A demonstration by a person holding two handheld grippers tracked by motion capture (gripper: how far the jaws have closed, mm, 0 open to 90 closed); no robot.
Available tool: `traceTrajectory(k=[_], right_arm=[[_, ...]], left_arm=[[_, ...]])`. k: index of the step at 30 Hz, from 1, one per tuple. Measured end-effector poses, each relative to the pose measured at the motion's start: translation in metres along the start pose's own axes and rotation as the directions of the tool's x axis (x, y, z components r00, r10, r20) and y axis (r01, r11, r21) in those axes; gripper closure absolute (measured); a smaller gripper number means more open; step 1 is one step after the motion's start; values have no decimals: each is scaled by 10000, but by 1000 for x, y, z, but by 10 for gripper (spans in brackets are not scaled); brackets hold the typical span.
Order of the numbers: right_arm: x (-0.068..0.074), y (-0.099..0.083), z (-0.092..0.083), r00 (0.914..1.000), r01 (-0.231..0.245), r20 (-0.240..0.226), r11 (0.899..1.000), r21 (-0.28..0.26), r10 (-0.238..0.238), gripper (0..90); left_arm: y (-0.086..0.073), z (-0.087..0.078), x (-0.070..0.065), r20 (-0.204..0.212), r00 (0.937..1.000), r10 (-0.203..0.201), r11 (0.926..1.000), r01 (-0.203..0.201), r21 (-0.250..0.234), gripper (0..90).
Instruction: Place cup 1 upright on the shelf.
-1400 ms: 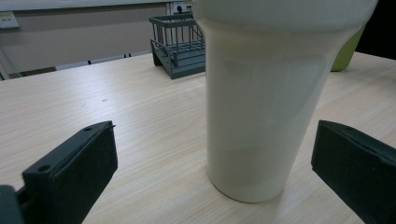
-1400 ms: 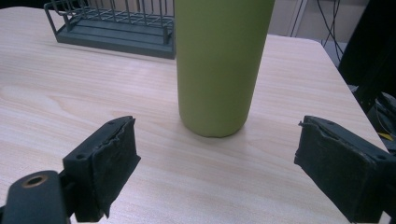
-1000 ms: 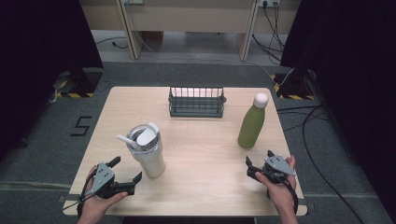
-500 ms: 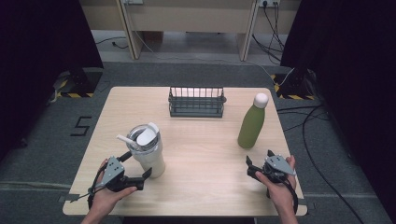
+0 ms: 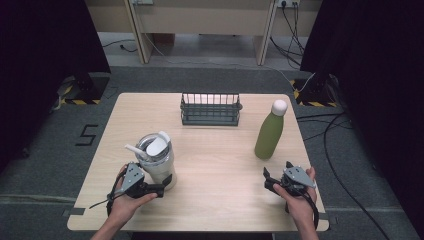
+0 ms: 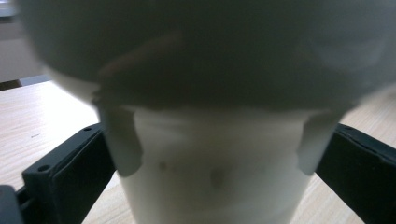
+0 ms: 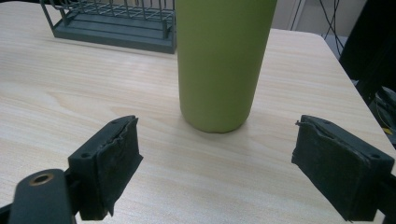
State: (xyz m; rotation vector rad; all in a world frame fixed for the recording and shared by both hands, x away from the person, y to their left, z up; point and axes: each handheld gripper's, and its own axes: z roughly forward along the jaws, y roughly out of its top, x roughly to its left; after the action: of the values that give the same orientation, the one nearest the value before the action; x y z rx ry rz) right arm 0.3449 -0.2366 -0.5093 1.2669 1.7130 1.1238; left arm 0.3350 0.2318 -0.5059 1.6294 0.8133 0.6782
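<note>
A white tumbler [image 5: 156,160] with a lid and a side handle stands upright at the front left of the table. My left gripper [image 5: 166,184] is open, with one jaw on each side of the tumbler's lower body [image 6: 210,168]. I cannot tell whether the pads touch it. A green bottle [image 5: 269,131] with a white cap stands at the right. My right gripper [image 5: 277,172] is open near the front right edge. It points at the bottle [image 7: 223,60], which stands a short way ahead of the jaws, and nothing lies between its pads.
A dark wire rack [image 5: 210,109] sits at the back middle of the wooden table [image 5: 220,165], and appears behind the bottle as the rack [image 7: 112,23]. Bare tabletop lies between the tumbler and the bottle. Cables run over the floor to the right.
My left gripper has moved right and forward to the tumbler, so its jaws now straddle the base. The right gripper, bottle and rack have stayed put.
</note>
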Motion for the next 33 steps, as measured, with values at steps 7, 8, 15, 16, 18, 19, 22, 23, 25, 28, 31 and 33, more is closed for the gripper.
traceTrajectory(k=[7, 8, 15, 16, 18, 19, 22, 23, 25, 28, 31, 33], right_arm=[[1, -1, 2, 10000, -46, -67, 10000, 87, 47, 145], [1, -1, 2, 10000, -46, -67, 10000, 87, 47, 145], [1, -2, 2, 9999, -128, -39, 9999, 99, 128, 145], [1, -2, 2, 9999, -128, -39, 9999, 99, 128, 145], [0, -2, 2, 10000, -14, -33, 10000, 84, 14, 146], [0, -2, 2, 10000, -49, -37, 9999, 95, 50, 146], [0, -2, 2, 10000, -88, -17, 9999, 60, 88, 146], [0, -3, 2, 9999, -102, -30, 9999, 80, 102, 147], [0, -3, 2, 10000, -92, -29, 9999, 93, 92, 146], [0, -3, 2, 10000, -74, -31, 9999, 88, 74, 147], [0, -3, 2, 10000, -95, -29, 9999, 82, 96, 147], [1, -3, 2, 10000, -65, -37, 9999, 83, 65, 147]], left_arm=[[-1, 4, 0, -141, 9999, -40, 9996, 36, -288, 86], [-2, 4, 1, -145, 9999, -93, 9993, 88, -356, 86], [-1, 4, -1, -124, 9999, -6, 9993, 1, -376, 94], [-1, 4, -1, -124, 9999, -6, 9993, 1, -376, 94], [0, 3, -1, -100, 9999, 51, 9995, -54, -324, 94], [0, 3, 0, -82, 9999, 69, 9995, -72, -309, 94], [0, 3, 0, -29, 10000, 6, 9996, -7, -268, 95], [1, 3, -1, 6, 10000, -93, 9996, 93, -250, 95], [1, 3, -1, 64, 9999, -101, 9997, 102, -233, 95], [4, 2, -4, 105, 9998, 152, 9996, -149, -254, 95], [9, 2, -6, 122, 9995, 277, 9988, -272, -397, 95], [12, 2, -6, 126, 9996, 267, 9984, -260, -493, 95]])
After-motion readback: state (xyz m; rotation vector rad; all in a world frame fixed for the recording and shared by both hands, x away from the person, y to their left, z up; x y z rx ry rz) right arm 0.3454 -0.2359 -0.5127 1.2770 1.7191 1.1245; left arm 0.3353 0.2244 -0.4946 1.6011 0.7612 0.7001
